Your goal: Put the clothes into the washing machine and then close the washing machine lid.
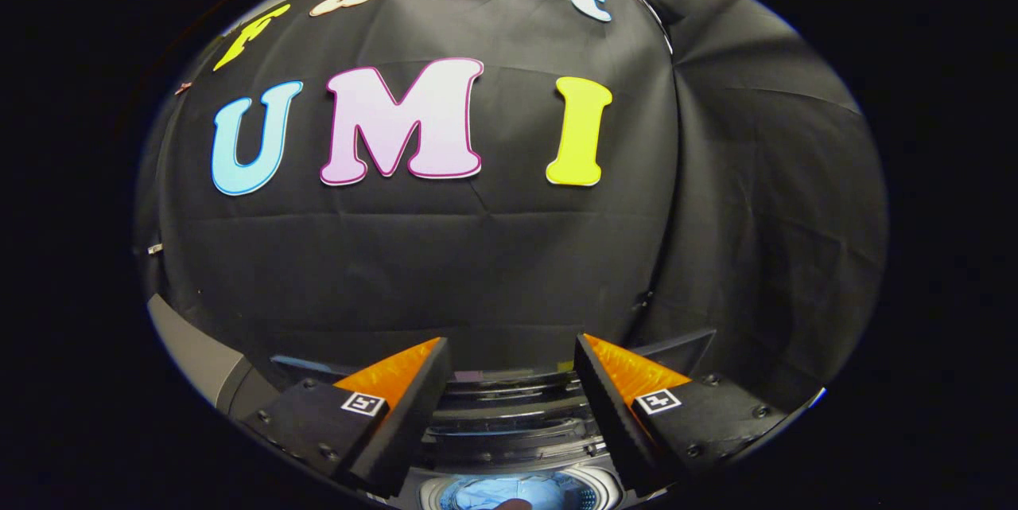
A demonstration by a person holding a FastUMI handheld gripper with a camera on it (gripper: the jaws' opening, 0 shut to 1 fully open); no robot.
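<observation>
Item: gripper (509, 383), fingers spread apart, nothing held between them, raised and facing the black cloth wall (477, 255) of the booth. Item: washing machine (517, 422), directly below and between the fingers, its dark rear part with ribbed bands nearest the wall. Item: round drum opening (521, 492), uncovered, at the machine's near side under the fingers, with pale bluish clothes (485, 494) lying inside. Lid position cannot be made out. Item: pale grey ledge (187, 347), beyond the left finger, along the wall's foot.
</observation>
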